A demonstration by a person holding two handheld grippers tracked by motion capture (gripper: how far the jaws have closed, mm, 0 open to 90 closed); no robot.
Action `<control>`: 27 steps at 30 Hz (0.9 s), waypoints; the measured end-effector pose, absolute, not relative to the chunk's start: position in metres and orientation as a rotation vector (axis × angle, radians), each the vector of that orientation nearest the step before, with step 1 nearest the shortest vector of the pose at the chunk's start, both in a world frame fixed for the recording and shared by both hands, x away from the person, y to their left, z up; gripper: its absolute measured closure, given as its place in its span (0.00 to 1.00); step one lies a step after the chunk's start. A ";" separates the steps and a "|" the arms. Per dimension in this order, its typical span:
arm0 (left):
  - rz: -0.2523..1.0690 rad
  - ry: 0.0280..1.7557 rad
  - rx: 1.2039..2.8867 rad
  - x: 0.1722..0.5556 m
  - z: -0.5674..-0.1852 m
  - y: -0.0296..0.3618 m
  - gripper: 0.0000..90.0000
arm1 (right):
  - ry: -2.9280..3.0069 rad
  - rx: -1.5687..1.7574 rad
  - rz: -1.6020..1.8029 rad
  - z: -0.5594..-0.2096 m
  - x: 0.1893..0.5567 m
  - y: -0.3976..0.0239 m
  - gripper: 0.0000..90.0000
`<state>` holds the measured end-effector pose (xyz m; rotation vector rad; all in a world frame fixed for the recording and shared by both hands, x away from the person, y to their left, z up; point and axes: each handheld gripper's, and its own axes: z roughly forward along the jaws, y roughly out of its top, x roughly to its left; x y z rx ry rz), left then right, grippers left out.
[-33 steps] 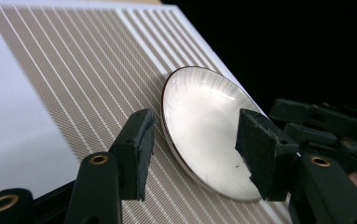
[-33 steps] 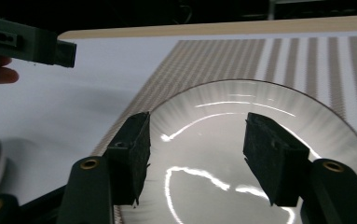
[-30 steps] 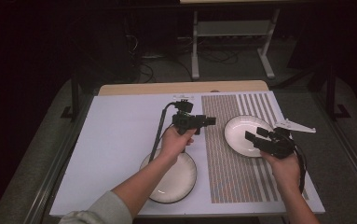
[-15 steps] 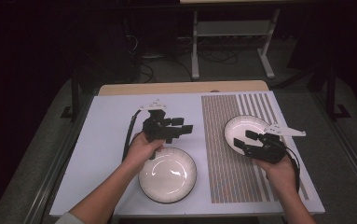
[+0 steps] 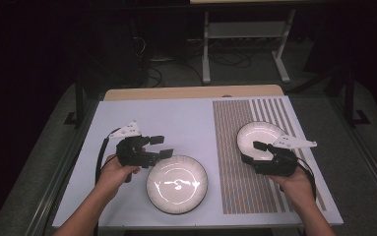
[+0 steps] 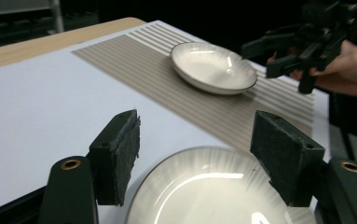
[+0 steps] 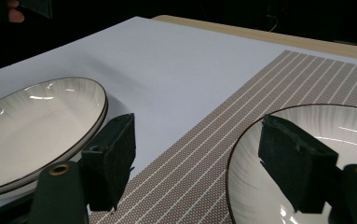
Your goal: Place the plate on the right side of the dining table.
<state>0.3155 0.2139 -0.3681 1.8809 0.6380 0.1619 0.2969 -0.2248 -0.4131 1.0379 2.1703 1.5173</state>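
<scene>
Plates sit released, larger plate (image 5: pixel 177 184) at tabletop (image 5: pixel 176 123) six o'clock, smaller plate (image 5: pixel 260 139) at three; left tool (image 5: pixel 157 147) and right tool (image 5: pixel 261 150), just opened wide and empty, we back off level, clearing rims.

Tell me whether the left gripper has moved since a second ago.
Yes. The left gripper has swung left, from near the striped brown mat to left of the near white ceramic plate, jaws just opening, empty.

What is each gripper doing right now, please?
Left gripper: open, holding nothing, jaws just opening beside the near bowl.
Right gripper: open, empty, jaws just opening by the far bowl.
</scene>
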 end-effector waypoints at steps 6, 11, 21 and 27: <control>0.204 0.563 1.887 0.303 -0.373 0.241 0.30 | 2.197 0.981 1.501 -0.413 0.293 -0.224 0.27; 0.228 0.561 1.880 0.295 -0.379 0.259 0.30 | 2.201 0.954 1.505 -0.414 0.288 -0.227 0.27; 0.289 0.548 1.855 0.282 -0.384 0.293 0.28 | 2.172 0.917 1.549 -0.412 0.280 -0.237 0.26; 0.299 0.557 1.850 0.277 -0.387 0.308 0.28 | 2.174 0.887 1.557 -0.412 0.275 -0.242 0.25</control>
